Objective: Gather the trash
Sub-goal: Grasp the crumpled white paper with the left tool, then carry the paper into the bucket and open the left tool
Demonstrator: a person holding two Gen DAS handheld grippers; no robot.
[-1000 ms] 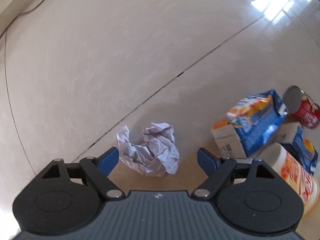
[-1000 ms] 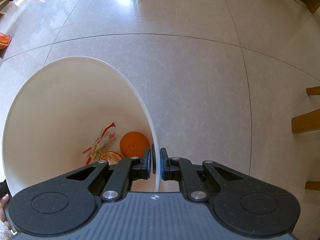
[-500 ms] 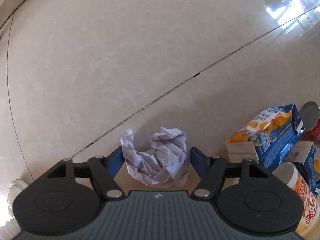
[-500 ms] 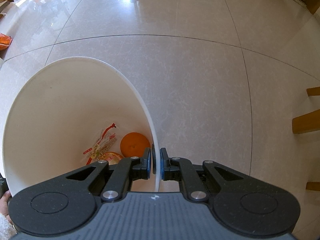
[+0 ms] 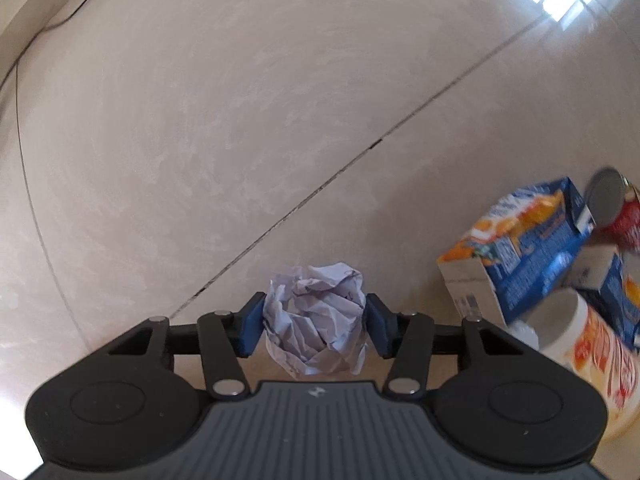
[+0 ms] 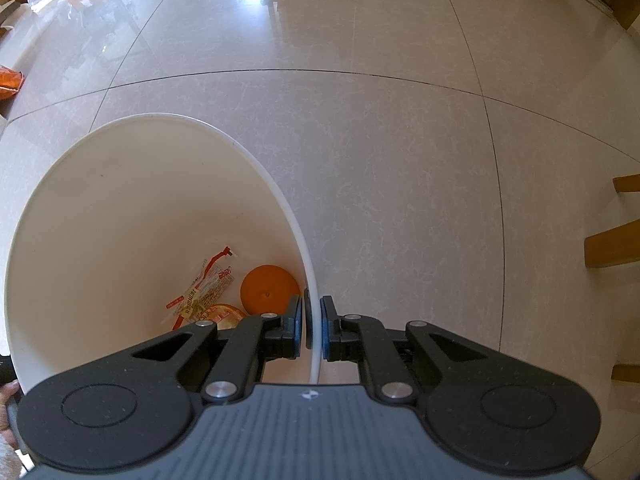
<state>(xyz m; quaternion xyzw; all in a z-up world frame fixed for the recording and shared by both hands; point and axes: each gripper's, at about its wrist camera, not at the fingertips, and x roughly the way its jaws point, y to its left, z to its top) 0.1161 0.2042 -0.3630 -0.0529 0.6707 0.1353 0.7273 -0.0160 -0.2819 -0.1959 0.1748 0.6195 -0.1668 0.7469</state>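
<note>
A crumpled ball of white paper (image 5: 316,320) lies on the beige tiled floor, between the blue pads of my left gripper (image 5: 314,326). The jaws are closing, and both pads touch and squeeze the paper's sides. In the right wrist view my right gripper (image 6: 314,328) is shut on the thin rim of a white trash bin (image 6: 280,196). At the bottom of the bin lie an orange round lid (image 6: 269,288), a red-and-clear wrapper (image 6: 204,292) and part of an orange-rimmed cup (image 6: 222,314).
To the right of the paper stand a blue-and-orange juice carton (image 5: 516,248), a red can (image 5: 624,208), a second carton (image 5: 612,276) and an instant-noodle cup (image 5: 588,344). Wooden furniture legs (image 6: 612,240) stand at the right of the bin. An orange bag (image 6: 10,82) lies far left.
The left jaws have come in from wide apart onto the paper, pressing it into a tighter ball. The right gripper and the bin have not moved.
</note>
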